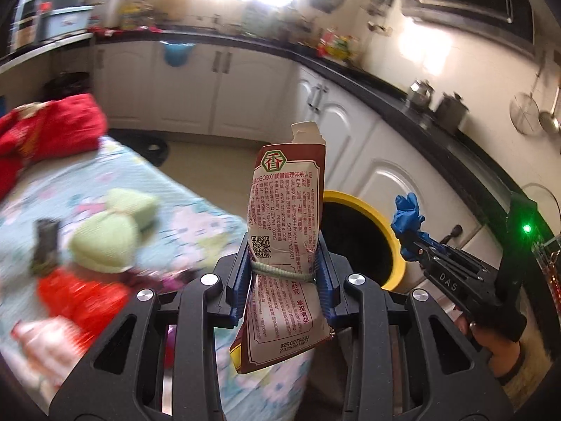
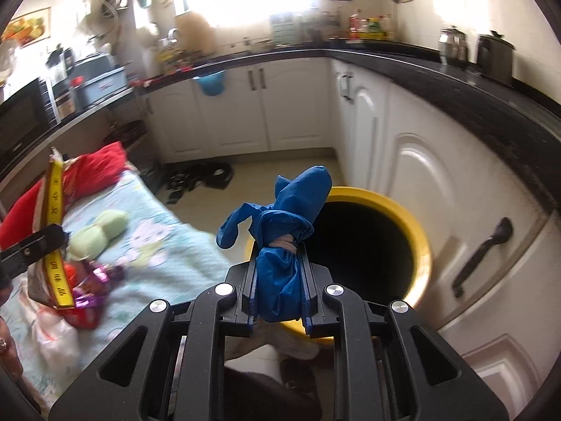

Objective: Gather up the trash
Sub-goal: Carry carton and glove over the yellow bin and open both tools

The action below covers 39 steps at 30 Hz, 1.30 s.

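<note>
My left gripper [image 1: 284, 263] is shut on a crumpled brown-and-white seasoning packet [image 1: 285, 210], held upright just left of a yellow-rimmed trash bin [image 1: 368, 217] on the floor. My right gripper [image 2: 278, 280] is shut on a bundled blue rubber glove [image 2: 284, 231], held over the near left rim of the bin [image 2: 417, 242]. The right gripper with the glove [image 1: 408, 217] shows in the left wrist view, beside the bin's right rim. The left gripper's packet [image 2: 56, 238] shows edge-on at the left of the right wrist view.
A table with a light-blue patterned cloth [image 2: 168, 256] stands left of the bin. On it lie a green knitted item [image 1: 112, 235], red and purple wrappers [image 2: 87, 291] and a red cloth [image 1: 49, 129]. White cabinets [image 2: 438, 189] under a black counter run behind and right.
</note>
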### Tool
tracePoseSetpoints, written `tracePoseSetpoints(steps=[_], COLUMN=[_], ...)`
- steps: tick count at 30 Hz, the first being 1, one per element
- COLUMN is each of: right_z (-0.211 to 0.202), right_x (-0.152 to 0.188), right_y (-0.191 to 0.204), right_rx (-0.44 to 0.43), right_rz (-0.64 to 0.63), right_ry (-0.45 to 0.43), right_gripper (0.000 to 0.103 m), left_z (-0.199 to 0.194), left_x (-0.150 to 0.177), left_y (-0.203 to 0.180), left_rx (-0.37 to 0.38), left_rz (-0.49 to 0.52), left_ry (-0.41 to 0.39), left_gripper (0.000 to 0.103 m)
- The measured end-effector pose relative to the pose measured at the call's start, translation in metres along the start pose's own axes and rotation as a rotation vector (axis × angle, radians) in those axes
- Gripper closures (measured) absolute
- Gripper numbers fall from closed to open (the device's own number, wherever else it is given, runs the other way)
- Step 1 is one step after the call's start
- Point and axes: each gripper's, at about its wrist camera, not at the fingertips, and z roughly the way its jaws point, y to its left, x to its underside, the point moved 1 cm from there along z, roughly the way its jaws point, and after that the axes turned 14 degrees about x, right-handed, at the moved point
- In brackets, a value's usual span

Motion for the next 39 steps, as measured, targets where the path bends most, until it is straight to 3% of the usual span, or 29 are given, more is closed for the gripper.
tracePoseSetpoints(steps=[5, 13, 23, 24, 26, 28, 31, 33, 37, 39], right_z=[0.018, 0.061, 0.099, 0.101, 0.102, 0.101, 0.1, 0.099, 0.089, 0.079], right_x=[0.003, 0.017, 0.03, 0.031, 0.027, 0.027, 0.03, 0.032, 0.032, 0.031], right_y=[-0.02, -0.044, -0.057, -0.056, -0.053, -0.054, -0.058, -0.06, -0.058, -0.055], right_rx=[0.051, 0.106, 0.098, 0.098, 0.098, 0.107, 0.115, 0.123, 0.127, 0.118], right_rz=[0.038, 0.109, 0.162, 0.16, 0.162, 0.165, 0.181, 0.188, 0.195, 0.194], right_ry=[0.011, 0.072, 0.15, 0.154, 0.148, 0.145, 0.157, 0.159, 0.141, 0.121], right_gripper=[0.085, 0.084, 0.08, 0.078, 0.061, 0.054, 0.054, 0.053, 0.048, 0.045], left_z=[0.062, 0.149, 0.211, 0.211, 0.217, 0.219, 0.212, 0.203, 0.18, 0.165], left_x=[-0.023, -0.042, -0.033, -0.033, -0.035, -0.037, -0.039, -0.04, -0.037, -0.035], left_y=[-0.017, -0.036, -0.037, -0.037, -0.037, -0.036, -0.029, -0.023, -0.013, -0.007], left_rx=[0.068, 0.105, 0.108, 0.105, 0.099, 0.091, 0.063, 0.039, -0.002, -0.015], left_rz=[0.036, 0.092, 0.048, 0.051, 0.048, 0.033, -0.001, -0.014, -0.031, -0.043], left_ry=[0.085, 0.215, 0.314, 0.314, 0.312, 0.306, 0.293, 0.283, 0.262, 0.245], left_gripper=[0.077, 0.077, 0.076, 0.068, 0.055, 0.047, 0.041, 0.031, 0.026, 0.014])
